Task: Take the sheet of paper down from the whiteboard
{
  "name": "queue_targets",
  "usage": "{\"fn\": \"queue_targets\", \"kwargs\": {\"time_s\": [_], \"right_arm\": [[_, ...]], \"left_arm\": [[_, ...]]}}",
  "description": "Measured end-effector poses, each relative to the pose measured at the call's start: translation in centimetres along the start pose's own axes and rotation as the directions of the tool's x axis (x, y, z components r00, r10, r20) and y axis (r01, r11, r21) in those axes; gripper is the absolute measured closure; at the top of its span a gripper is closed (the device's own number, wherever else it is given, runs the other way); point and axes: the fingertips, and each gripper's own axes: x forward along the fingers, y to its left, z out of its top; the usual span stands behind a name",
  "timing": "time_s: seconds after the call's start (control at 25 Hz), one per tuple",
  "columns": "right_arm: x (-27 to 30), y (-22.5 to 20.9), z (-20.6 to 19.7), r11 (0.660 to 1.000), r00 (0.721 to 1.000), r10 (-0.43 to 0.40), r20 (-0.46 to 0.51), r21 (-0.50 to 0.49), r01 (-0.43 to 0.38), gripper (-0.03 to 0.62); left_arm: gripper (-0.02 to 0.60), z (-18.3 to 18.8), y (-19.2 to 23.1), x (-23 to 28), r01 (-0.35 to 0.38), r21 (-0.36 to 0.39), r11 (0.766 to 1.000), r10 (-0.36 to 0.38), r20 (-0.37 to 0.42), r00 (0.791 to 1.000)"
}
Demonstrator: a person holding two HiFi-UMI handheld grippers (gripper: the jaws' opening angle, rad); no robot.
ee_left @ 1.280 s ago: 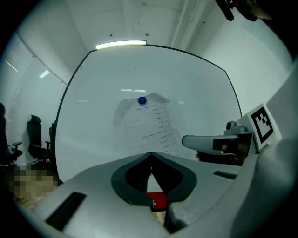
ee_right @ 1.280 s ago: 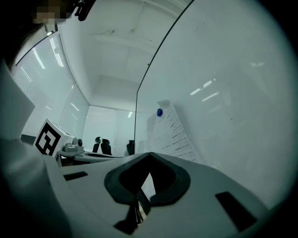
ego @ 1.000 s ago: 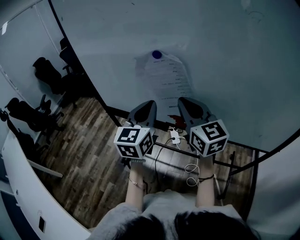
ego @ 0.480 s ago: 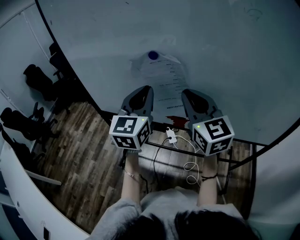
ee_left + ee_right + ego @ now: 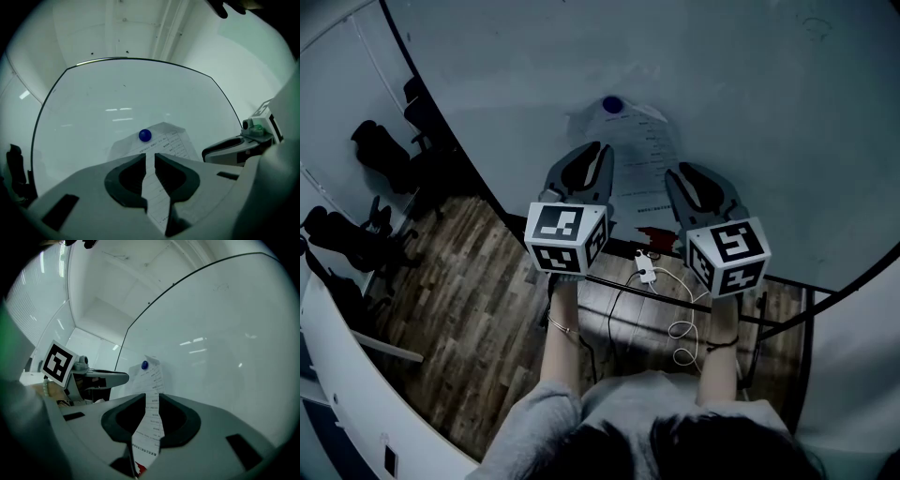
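A printed sheet of paper [image 5: 639, 150] hangs on the whiteboard [image 5: 750, 112], pinned at its top by a round blue magnet [image 5: 611, 104]. My left gripper [image 5: 602, 150] points at the sheet's left edge, just below the magnet. Its jaws are opening, a narrow gap with nothing between them. Through that gap the left gripper view shows the sheet [image 5: 171, 140] and magnet [image 5: 145, 135] beyond. My right gripper [image 5: 677, 172] is by the sheet's lower right side, jaws slightly apart. The sheet [image 5: 152, 376] shows through its gap, and I see no pinch on it.
Dark office chairs [image 5: 384, 150] stand on the wood floor [image 5: 478, 309] to the left. A white adapter with a looping cable [image 5: 649, 272] lies below the board, near a small red object [image 5: 649, 234]. The board's black frame [image 5: 769, 314] runs under my hands.
Both grippers have risen along the board toward the sheet, the left one more, so it now sits close under the magnet.
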Motion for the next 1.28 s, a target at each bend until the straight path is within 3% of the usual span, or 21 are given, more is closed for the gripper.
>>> {"fn": "queue_targets", "kwargs": {"time_s": [0.48,1.28], "right_arm": [[0.0,-1.3,0.6,0.999,0.999,-0.049,-0.006,-0.019,0.049,0.505],[2.4,-1.9,-1.4,0.999,0.996,-0.033,-0.08,-0.034,0.03,0.503]], "left_arm": [[0.459,2.8,0.4,2.7,-0.01,0.061,0.998,0.008,0.031,0.999],[0.452,3.9,1.0,5.4,-0.06,0.144,0.988,0.059,0.01,0.998]]}}
